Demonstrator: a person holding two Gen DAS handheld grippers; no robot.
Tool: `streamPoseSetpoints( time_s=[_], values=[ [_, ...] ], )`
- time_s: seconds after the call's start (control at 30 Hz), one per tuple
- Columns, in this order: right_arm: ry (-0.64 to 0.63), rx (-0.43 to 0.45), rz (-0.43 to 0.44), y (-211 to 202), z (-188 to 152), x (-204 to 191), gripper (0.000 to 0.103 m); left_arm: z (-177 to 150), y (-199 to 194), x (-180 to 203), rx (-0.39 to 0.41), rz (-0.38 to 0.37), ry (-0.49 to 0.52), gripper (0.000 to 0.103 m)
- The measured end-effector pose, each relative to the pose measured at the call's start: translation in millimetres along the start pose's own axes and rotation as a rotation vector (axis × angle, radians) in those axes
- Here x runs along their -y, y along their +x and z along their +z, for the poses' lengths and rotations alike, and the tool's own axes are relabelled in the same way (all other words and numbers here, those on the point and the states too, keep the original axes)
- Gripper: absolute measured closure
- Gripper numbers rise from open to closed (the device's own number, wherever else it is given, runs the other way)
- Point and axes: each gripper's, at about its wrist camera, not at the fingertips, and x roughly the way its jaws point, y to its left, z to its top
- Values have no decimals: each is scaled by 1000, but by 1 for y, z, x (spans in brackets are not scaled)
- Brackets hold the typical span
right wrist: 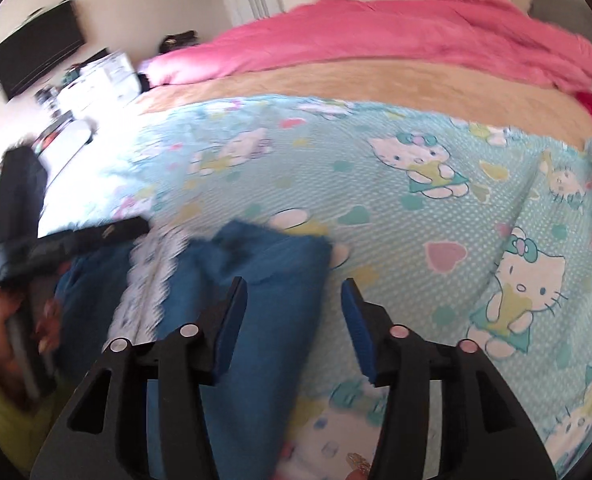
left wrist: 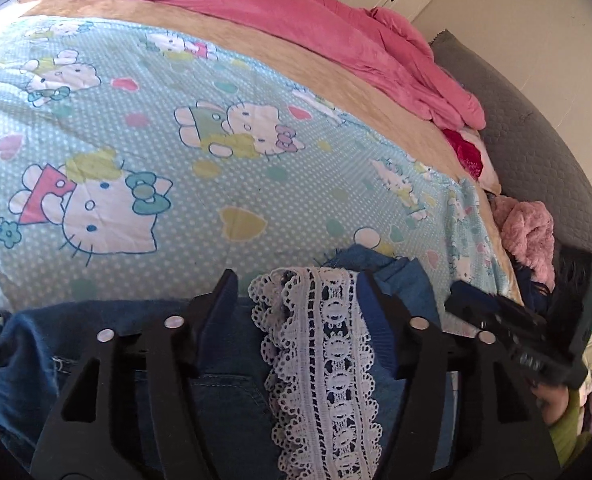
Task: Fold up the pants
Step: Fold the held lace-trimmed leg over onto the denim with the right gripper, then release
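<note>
Blue denim pants with white lace trim [left wrist: 320, 360] lie bunched at the near edge of the cartoon-print bedsheet [left wrist: 215, 80]. Left gripper [left wrist: 296, 300] and right gripper [right wrist: 293, 304] stand open, pressing nothing. Soft, probably moderately heavy; grasp at hem corners.

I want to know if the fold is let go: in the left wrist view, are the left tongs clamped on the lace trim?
No: the left tongs stand open, with the lace trim lying loose between them.
</note>
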Motion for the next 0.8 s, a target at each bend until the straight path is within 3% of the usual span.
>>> streamPoseSetpoints(
  time_s=[0.1, 0.17, 0.23, 0.3, 0.33, 0.4, 0.43, 0.57, 0.67, 0.8],
  values=[
    [35, -44, 35, 21, 11, 10, 54, -3, 7, 2, -17, 36, 12, 41],
    [28, -62, 54, 28, 12, 9, 40, -4, 13, 3, -32, 44, 18, 37],
    [10, -80, 55, 36, 12, 6, 38, -6, 18, 5, -33, 65, 28, 38],
    [16, -94, 59, 43, 11, 7, 38, -9, 21, 9, -31, 106, 48, 61],
    [24, -95, 74, 46, 9, 7, 52, -11, 23, 11, -40, 100, 58, 80],
    [10, -66, 90, 43, 8, 5, 83, -14, 20, 18, -16, 132, 103, 86],
    [-14, -32, 82, 36, 8, 2, 93, -14, 16, 23, 4, 143, 129, 94],
    [-61, 45, 38, 16, 14, -3, 94, -10, 6, 34, 67, 138, 182, 94],
    [-66, -1, -22, 29, 13, -3, 93, -13, 20, 31, 15, 183, 187, 88],
    [-58, -18, -89, 36, 5, 3, 75, -11, 18, 23, 0, 191, 156, 74]
  ],
)
